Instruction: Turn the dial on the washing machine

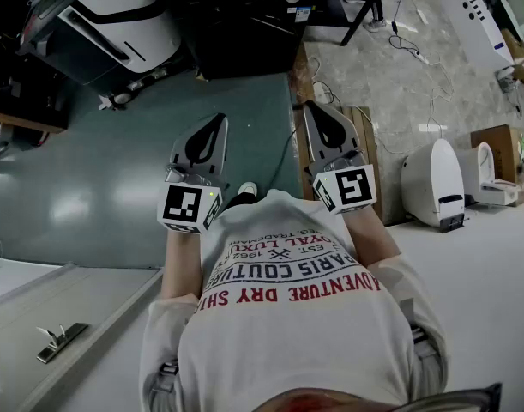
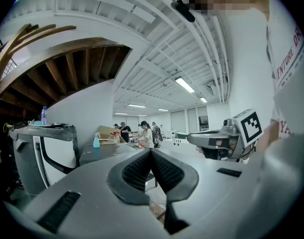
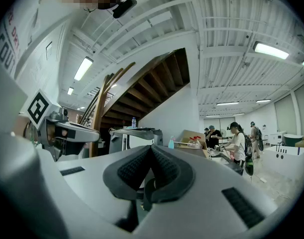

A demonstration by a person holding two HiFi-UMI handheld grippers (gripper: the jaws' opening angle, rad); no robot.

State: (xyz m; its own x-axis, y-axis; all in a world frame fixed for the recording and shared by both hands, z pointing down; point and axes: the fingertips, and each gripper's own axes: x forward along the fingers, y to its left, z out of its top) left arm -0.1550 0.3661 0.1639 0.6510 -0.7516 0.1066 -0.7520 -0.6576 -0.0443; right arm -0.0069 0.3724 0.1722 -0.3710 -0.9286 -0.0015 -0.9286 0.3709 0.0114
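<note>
Washing machine [image 1: 116,24] sits upper left in head view, well apart from both claws; dial not discernible. Left claw [image 1: 219,120] and right claw [image 1: 317,110] both pressed together, empty, held about level side by side before the chest. Only gripper views show bottle [image 2: 44,115] atop the machine.

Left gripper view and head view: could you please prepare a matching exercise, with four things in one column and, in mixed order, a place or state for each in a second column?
Things
1. left tongs
2. clear bottle
3. blue spray bottle
4. toilet

Places or states
A. on the dark table
B. shut, with nothing held
C. white, at the right side of the head view
D. on top of the white machine

Pairs: 1-B, 2-D, 3-A, 4-C
</note>
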